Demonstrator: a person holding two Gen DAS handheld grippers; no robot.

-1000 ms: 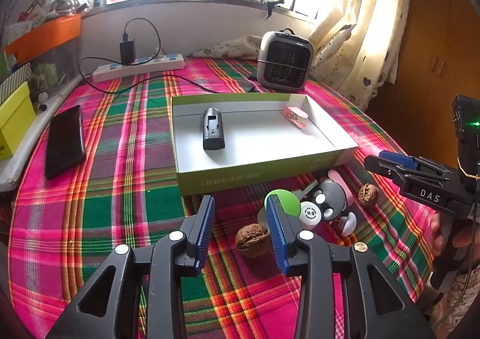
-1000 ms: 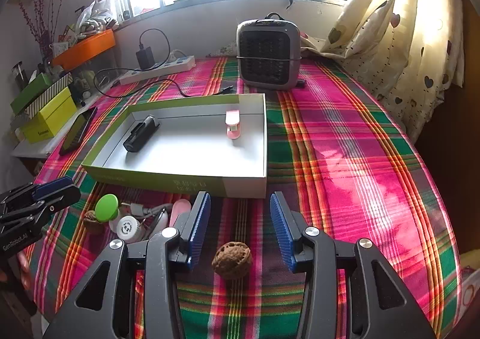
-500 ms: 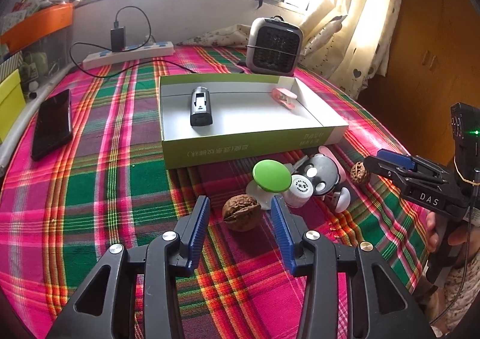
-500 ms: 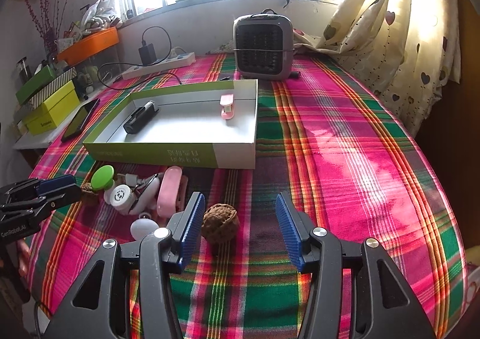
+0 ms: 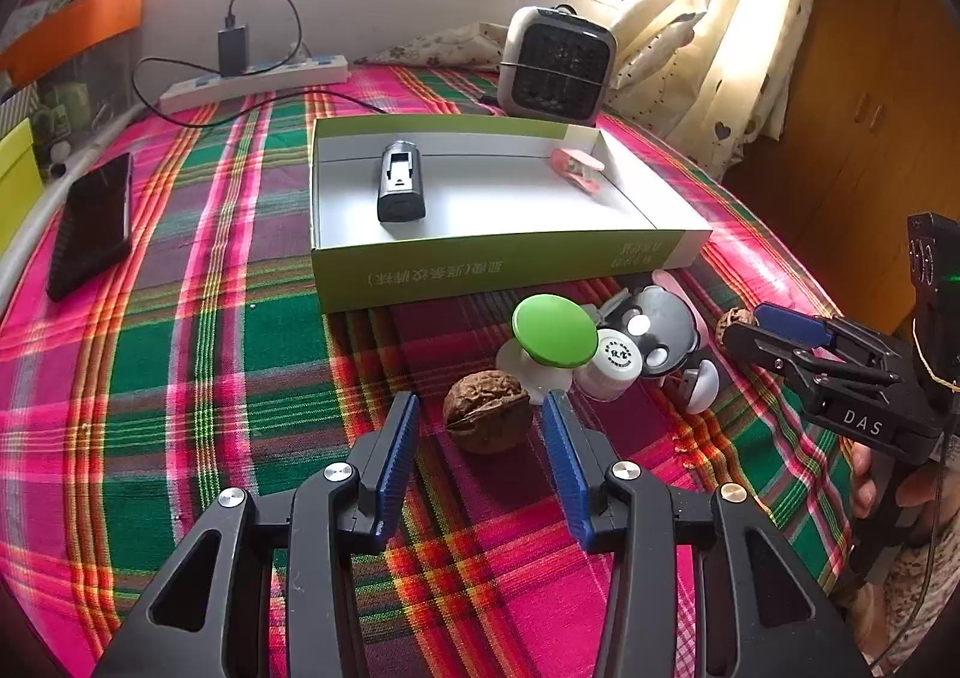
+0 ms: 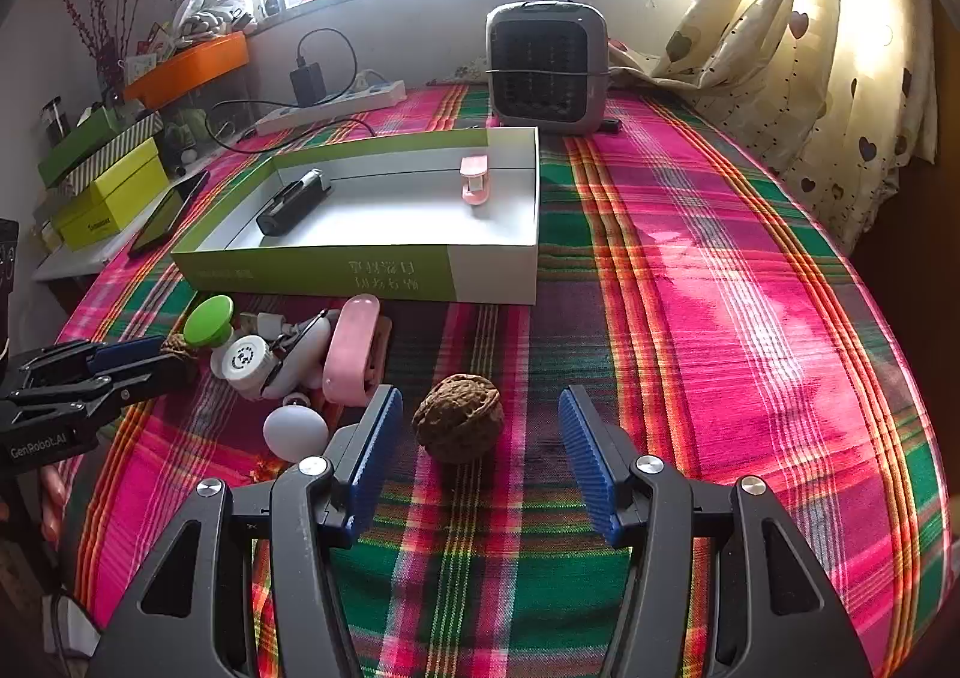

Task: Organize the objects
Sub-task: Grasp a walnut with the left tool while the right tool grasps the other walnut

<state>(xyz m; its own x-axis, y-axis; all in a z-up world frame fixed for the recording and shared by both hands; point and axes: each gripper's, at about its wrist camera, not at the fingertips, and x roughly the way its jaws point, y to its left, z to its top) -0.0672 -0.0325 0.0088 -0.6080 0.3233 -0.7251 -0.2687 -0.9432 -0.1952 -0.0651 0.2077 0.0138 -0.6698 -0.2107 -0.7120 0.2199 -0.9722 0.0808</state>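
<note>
A green-and-white box lies on the plaid cloth and holds a black device and a pink clip. In front of it lies a pile: a green cap, a white round piece, a black round toy, a pink piece. My left gripper is open with one walnut between its fingertips. My right gripper is open around a second walnut, untouched on both sides.
A grey heater stands behind the box. A power strip with a charger lies at the back, a black phone at the left. Yellow and green boxes stand off the left edge. A curtain hangs at right.
Both grippers have moved forward onto their walnuts. Each walnut now sits between the open fingertips; the right gripper has opened wider.
</note>
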